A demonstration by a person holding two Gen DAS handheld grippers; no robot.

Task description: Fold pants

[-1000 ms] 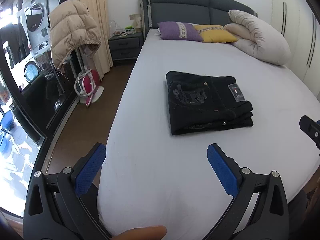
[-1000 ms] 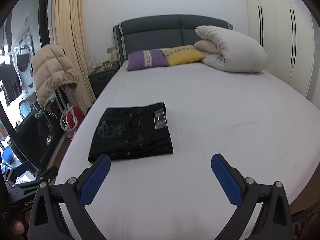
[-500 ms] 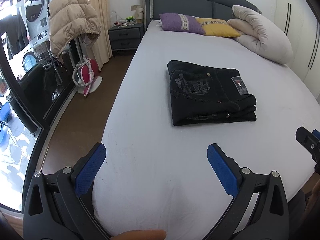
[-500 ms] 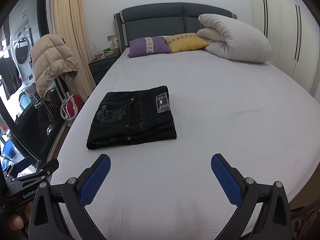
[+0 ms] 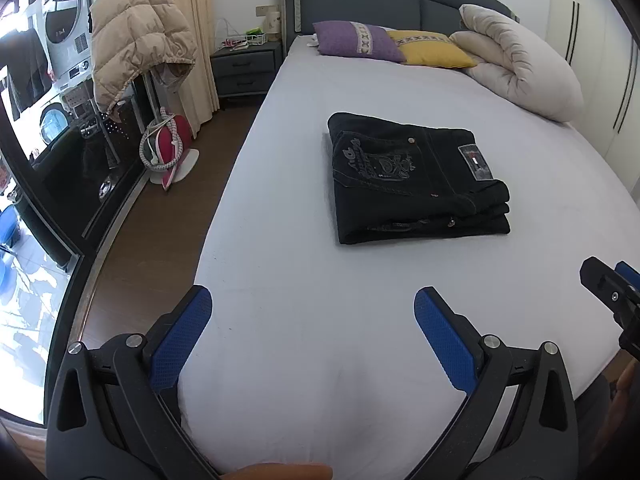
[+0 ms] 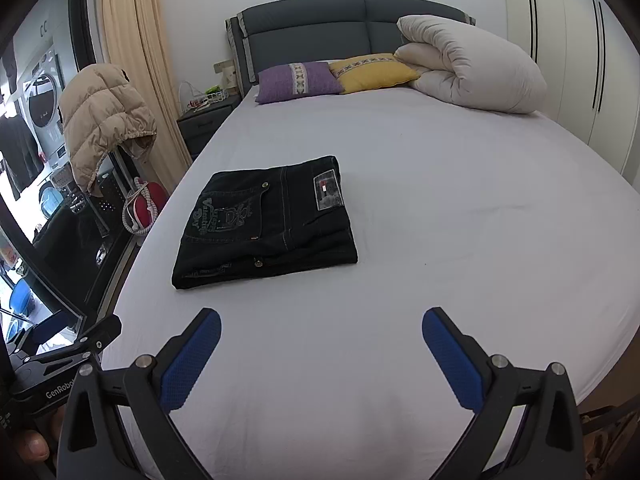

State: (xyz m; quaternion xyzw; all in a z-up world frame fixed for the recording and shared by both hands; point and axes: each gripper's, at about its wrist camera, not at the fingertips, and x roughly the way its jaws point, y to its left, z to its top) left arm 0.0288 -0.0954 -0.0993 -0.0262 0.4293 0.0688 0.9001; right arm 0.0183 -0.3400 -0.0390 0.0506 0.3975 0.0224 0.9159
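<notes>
The black pants (image 5: 416,184) are seen folded into a compact rectangle, lying flat on the white bed (image 5: 320,340). In the left wrist view they sit at about one o'clock from the left gripper (image 5: 314,316); in the right wrist view they lie at about eleven o'clock from the right gripper (image 6: 322,340). An embroidered back pocket and a small label patch face upward, and the stacked layers are visible along the near edge. The fabric is touched by neither tool.

Both grippers are held over the near part of the sheet with their blue-padded fingers spread wide, and nothing is pinched between them. The tip of the right gripper is visible at three o'clock in the left wrist view, and the left gripper's body is seen at eight o'clock in the right wrist view, with a fingertip beneath it.

At the far end of the bed, at twelve o'clock, a purple pillow (image 6: 298,82) and a yellow pillow (image 6: 374,70) are set side by side against the dark headboard (image 6: 340,28). A rolled white duvet (image 6: 468,64) is placed just beside the yellow pillow, toward one o'clock. A beige puffer jacket (image 5: 140,40) is hung at ten o'clock, beside the bed, and a nightstand (image 5: 244,68) stands near the headboard.
</notes>
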